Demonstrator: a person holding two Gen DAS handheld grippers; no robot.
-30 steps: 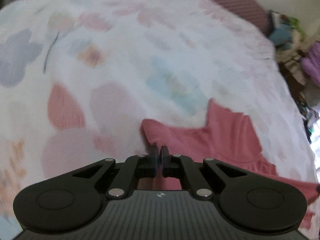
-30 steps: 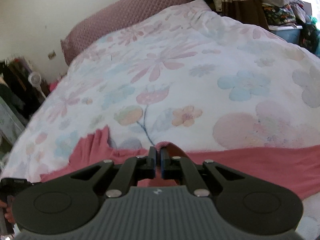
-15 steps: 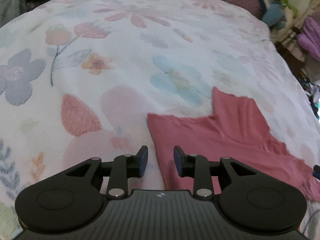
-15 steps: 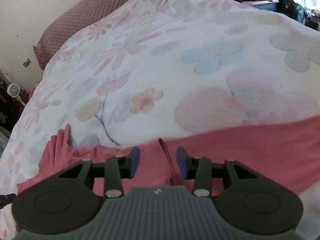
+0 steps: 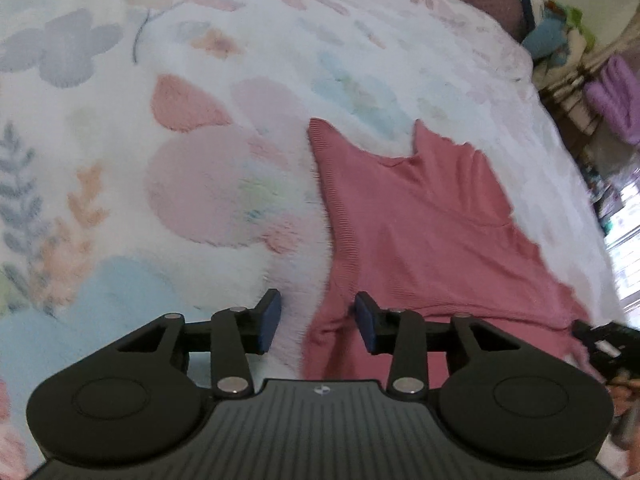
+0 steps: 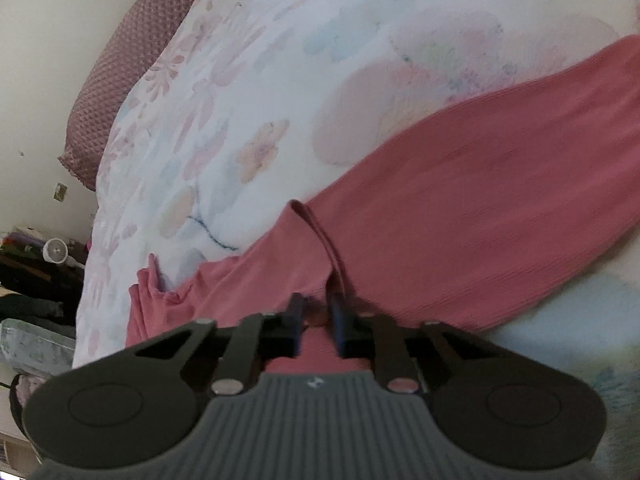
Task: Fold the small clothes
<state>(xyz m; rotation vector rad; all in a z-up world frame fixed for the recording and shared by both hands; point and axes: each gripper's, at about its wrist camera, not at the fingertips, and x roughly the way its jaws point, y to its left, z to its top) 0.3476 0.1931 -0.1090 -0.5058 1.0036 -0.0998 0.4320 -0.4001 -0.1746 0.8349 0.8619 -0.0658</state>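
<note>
Pink garment [image 5: 420,216] flat on floral bedspread [image 5: 160,160].

floral bedspread [image 5: 240,80] | mauve pillow [image 6: 120,80] at its head | small white fan [image 6: 56,250] | purple plush [image 5: 616,92]

Both wrist views low, close over the bed (angled down), sharing the pink garment [image 5: 420,216] [image 6: 460,184]

We see our left gripper [image 5: 316,326] as matte black linkage arms with silver round screws, blue finger pads [image 5: 269,321] and a ribbed dark grey body bearing a small round emblem; our right gripper [image 6: 316,330] looks identical, with round raised discs on both side lobes
</note>
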